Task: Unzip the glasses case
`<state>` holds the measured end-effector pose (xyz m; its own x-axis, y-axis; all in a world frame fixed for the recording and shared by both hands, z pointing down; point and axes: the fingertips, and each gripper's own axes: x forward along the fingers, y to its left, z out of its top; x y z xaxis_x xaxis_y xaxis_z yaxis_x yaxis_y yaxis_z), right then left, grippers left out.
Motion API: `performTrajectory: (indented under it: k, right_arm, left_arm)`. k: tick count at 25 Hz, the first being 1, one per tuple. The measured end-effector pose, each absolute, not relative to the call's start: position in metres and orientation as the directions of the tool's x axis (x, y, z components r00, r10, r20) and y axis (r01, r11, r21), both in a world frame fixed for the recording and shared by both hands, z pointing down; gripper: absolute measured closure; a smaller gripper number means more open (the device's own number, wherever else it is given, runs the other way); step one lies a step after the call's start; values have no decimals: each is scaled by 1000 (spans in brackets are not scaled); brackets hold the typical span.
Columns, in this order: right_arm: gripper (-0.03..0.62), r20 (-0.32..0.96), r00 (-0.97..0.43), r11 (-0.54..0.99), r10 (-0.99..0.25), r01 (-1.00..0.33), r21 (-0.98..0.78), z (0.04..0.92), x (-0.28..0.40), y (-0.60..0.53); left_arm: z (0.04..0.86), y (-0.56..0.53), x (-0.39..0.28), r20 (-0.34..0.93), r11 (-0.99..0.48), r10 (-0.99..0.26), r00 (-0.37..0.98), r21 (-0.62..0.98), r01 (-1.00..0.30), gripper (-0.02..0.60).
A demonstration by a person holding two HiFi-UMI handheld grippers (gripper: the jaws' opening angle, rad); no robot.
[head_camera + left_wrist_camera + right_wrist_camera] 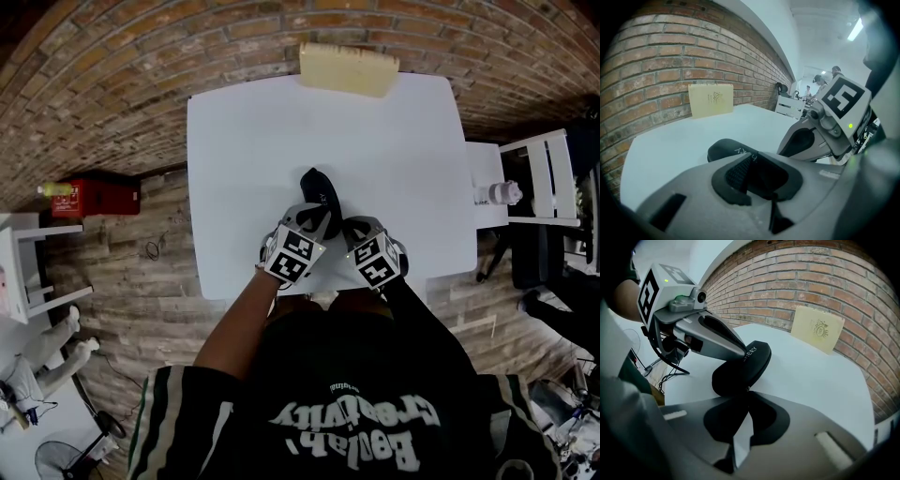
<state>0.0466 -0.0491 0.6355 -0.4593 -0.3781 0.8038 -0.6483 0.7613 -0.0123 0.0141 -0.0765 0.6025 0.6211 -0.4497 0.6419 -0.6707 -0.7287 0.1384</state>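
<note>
A black zippered glasses case (pixel 321 190) lies near the front of the white table (pixel 253 141). My left gripper (pixel 314 216) is shut on the case's near end; in the left gripper view the case (pixel 727 148) runs in between the dark pads (pixel 737 172). My right gripper (pixel 347 228) comes in from the right, jaws shut. In the right gripper view its jaws meet at the small zipper pull (pixel 746 389) on the near rim of the case (pixel 740 369). The left gripper's finger (pixel 719 338) rests along the case's top.
A tan board (pixel 349 67) leans on the brick wall at the table's far edge. A white chair (pixel 539 178) and side stand are on the right, a red box (pixel 94 195) on the floor to the left. The table's front edge is just below both grippers.
</note>
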Motion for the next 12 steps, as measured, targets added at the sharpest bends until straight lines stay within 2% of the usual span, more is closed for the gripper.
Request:
performTrajectory:
  k: [12]
  right_arm:
    - [579, 798, -482, 795, -363, -606, -4, 636, 47, -57]
  left_arm:
    - [601, -77, 16, 642, -732, -445, 624, 140, -666, 534]
